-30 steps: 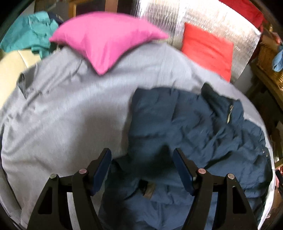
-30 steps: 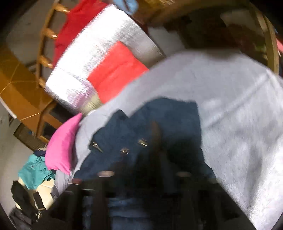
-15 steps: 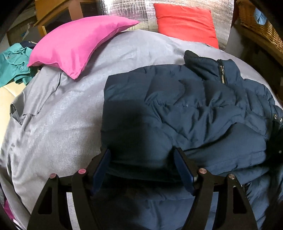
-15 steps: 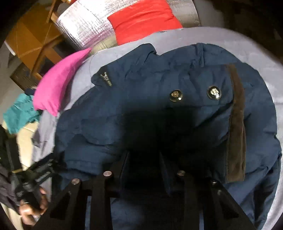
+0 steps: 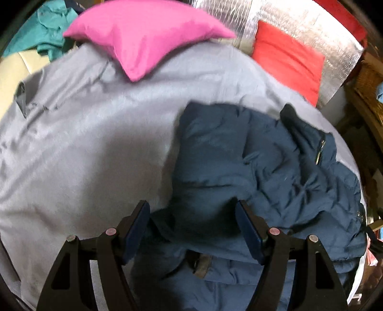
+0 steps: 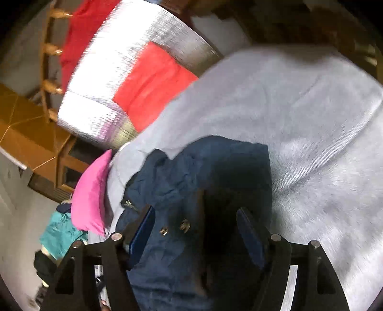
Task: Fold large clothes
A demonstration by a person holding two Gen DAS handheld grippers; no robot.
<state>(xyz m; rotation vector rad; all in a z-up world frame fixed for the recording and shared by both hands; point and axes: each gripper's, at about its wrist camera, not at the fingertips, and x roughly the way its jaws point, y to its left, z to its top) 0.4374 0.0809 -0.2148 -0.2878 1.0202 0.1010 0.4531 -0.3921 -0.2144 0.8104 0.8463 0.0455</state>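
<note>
A navy puffer jacket (image 5: 251, 172) lies crumpled on a grey sheet (image 5: 83, 148); it also shows in the right wrist view (image 6: 203, 179), with snap buttons near the fingers. My left gripper (image 5: 192, 229) is open over the jacket's near edge, with nothing between its blue pads. My right gripper (image 6: 195, 229) is open above the jacket, the fabric lying below the pads and not pinched.
A pink pillow (image 5: 148, 36) and a red cushion (image 5: 289, 57) lie at the far side against a silver foil panel (image 5: 299, 21). Teal clothes (image 5: 40, 31) are heaped at the far left. A wicker basket (image 5: 368, 79) stands at the right. Wooden furniture (image 6: 36, 124) is beyond the bed.
Both cameras have swung away from the close view over the jacket; the left one now faces more bare grey sheet. The right gripper has opened wider. The jacket looks more rumpled.
</note>
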